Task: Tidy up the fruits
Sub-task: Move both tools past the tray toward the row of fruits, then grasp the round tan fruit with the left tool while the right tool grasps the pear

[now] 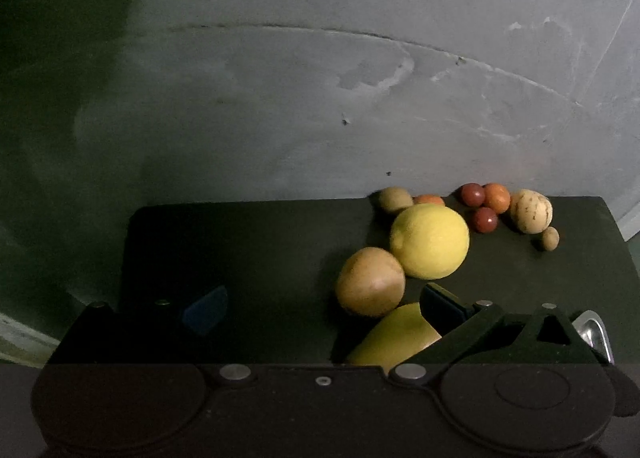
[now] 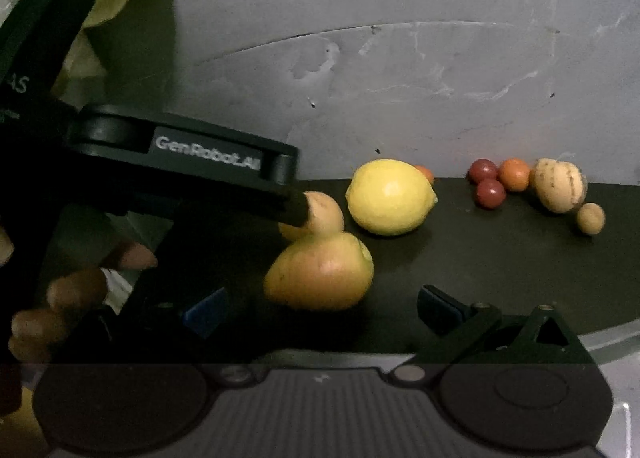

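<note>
- My left claw (image 1: pixel 324 312) gapes wide, empty, low over the dark flat surface (image 1: pixel 260 242).
- My right claw (image 2: pixel 320 308) is spread wide too, gripping nothing.
- Big yellow lemon (image 2: pixel 390 196) sits mid-surface; a yellow-orange pear-shaped fruit (image 2: pixel 320 272) lies just ahead of my right claw.
- Small red and orange round fruits (image 2: pixel 498 178) cluster at the far edge.

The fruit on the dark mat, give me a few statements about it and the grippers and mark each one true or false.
1. The lemon lies on the dark mat. True.
2. The right gripper is clamped on the lemon. False: it is open, and the lemon lies beyond it.
3. Two dark red round fruits sit beside an orange one. True.
4. The left gripper holds the pale striped fruit. False: it is open, and that fruit lies far off at the mat's back edge.
</note>
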`<state>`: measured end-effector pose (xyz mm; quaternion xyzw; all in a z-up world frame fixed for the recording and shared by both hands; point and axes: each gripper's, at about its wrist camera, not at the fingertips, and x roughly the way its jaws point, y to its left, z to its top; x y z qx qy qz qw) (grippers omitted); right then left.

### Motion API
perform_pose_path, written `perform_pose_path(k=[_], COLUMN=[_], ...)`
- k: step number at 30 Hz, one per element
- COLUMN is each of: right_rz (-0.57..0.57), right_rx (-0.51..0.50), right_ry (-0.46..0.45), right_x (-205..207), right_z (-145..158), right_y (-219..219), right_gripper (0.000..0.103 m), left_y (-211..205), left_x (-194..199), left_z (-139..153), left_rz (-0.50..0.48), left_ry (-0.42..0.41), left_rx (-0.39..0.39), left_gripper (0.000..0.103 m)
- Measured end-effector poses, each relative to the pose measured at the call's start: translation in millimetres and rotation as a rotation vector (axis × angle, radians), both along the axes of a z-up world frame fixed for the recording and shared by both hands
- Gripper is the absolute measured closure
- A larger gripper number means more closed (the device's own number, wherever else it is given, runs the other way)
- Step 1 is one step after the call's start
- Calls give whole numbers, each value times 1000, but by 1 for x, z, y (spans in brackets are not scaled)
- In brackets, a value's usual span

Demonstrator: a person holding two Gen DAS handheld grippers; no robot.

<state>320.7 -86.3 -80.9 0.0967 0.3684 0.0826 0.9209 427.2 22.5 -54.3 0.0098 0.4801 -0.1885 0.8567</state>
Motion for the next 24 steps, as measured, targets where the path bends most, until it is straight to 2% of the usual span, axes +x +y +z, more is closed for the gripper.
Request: perform_pose_path(k=[6, 16, 18, 22, 24], right_rz=[-6, 16, 25, 25, 26], right_rx=[45, 48, 60, 65, 68], right_ry=[19, 29, 27, 24, 21], right_x=[10, 17, 15, 12, 11], right_z=[-9, -13, -13, -13, -13], right_y=[-5, 0, -1, -2, -3], right_gripper=[10, 28, 32, 33, 33], left_y=[-4, -13, -15, -17, -18], left_x=[14, 21, 23, 24, 23], left_z=[-11, -18, -20, -21, -21], left_rz=[8, -59, -67, -81, -91], left_ry=[67, 108, 118, 131, 135], left_rx=[17, -24, -30, -52, -67], left_gripper=[9, 21, 26, 36, 46])
